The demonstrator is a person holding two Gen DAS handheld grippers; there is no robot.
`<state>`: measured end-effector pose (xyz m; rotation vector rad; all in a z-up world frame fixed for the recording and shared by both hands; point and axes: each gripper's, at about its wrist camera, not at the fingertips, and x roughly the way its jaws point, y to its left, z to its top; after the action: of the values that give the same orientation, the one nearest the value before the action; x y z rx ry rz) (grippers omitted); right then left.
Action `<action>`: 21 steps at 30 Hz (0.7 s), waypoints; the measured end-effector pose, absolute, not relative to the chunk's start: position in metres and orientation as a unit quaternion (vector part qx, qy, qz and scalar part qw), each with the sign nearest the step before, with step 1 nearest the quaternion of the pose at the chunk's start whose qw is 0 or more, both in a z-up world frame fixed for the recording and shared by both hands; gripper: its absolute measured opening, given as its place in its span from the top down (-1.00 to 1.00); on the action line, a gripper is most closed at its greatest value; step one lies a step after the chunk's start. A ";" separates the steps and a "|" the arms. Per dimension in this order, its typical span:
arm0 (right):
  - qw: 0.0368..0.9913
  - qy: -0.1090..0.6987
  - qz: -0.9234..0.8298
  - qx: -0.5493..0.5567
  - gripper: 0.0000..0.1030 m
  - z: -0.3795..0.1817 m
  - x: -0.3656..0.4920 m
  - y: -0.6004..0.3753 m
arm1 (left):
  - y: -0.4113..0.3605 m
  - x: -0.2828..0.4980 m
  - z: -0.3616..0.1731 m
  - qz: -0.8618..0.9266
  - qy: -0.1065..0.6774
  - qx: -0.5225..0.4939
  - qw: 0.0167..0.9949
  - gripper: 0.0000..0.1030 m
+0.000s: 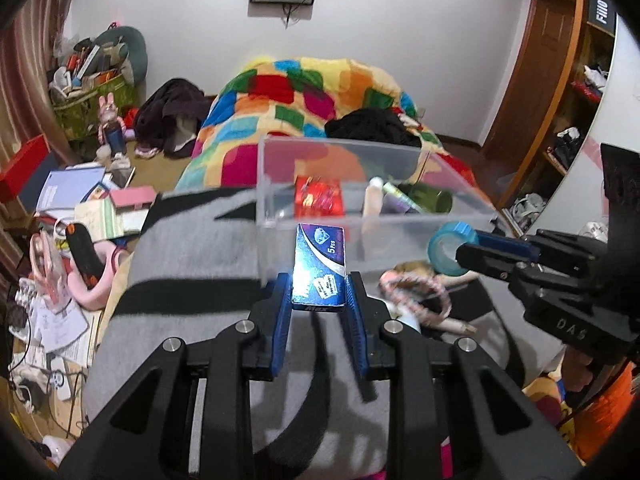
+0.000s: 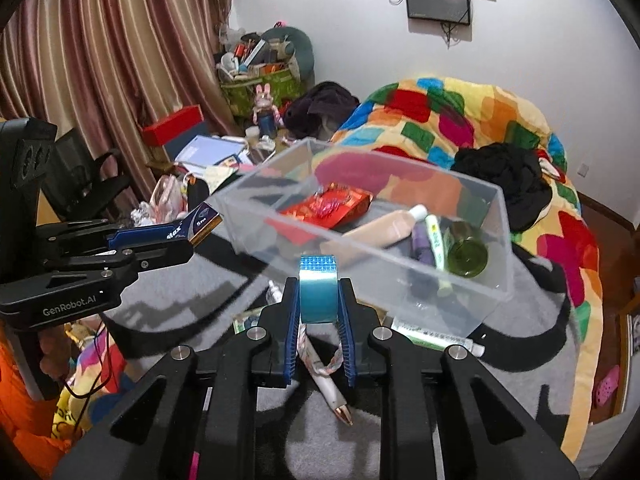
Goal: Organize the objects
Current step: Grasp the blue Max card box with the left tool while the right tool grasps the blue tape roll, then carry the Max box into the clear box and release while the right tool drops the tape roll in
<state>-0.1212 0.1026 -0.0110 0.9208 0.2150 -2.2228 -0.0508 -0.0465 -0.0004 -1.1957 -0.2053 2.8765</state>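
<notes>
A clear plastic bin (image 1: 280, 222) (image 2: 505, 216) stands on the grey bed cover. It holds a red packet (image 2: 326, 209), a beige tube (image 2: 376, 230), a green bottle (image 2: 467, 255) and small tubes. My left gripper (image 1: 319, 286) is shut on a blue box (image 1: 319, 264) just in front of the bin's near wall; the gripper also shows in the right wrist view (image 2: 188, 240), left of the bin. My right gripper (image 2: 319, 294) is shut on a teal tape roll (image 2: 318, 294), at the bin's near wall; the roll shows in the left wrist view (image 1: 448, 249).
A pen (image 2: 326, 388), a patterned band (image 1: 416, 294) and a white tube (image 2: 434, 338) lie on the grey cover in front of the bin. A colourful quilt (image 2: 460, 120) with black clothes lies behind. A cluttered desk (image 1: 68, 216) stands on the left.
</notes>
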 end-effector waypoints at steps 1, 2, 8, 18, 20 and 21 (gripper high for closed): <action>0.353 0.080 -0.862 0.354 0.68 -0.009 -0.122 0.103 | -0.045 -0.052 0.002 0.922 -0.066 -0.381 0.011 0.48; 0.352 0.075 -0.864 0.352 0.68 -0.006 -0.124 0.105 | -0.044 -0.055 0.005 0.923 -0.066 -0.378 0.013 0.48; 0.332 0.054 -0.877 0.343 0.68 0.006 -0.137 0.111 | -0.035 -0.078 0.014 0.925 -0.061 -0.374 0.027 0.48; 0.273 0.027 -0.890 0.364 0.68 0.000 -0.184 0.125 | -0.023 -0.123 -0.001 0.910 -0.052 -0.409 0.043 0.48; 0.262 0.026 -0.888 0.378 0.68 -0.008 -0.196 0.126 | -0.022 -0.131 -0.006 0.907 -0.050 -0.417 0.042 0.48; 0.259 0.024 -0.886 0.385 0.68 -0.013 -0.201 0.126 | -0.022 -0.135 -0.008 0.905 -0.049 -0.420 0.041 0.48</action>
<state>-0.2012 0.1257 -0.0125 1.0431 0.0654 -2.3999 -0.1349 -0.0220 -0.0076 -1.2857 -0.1497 2.7718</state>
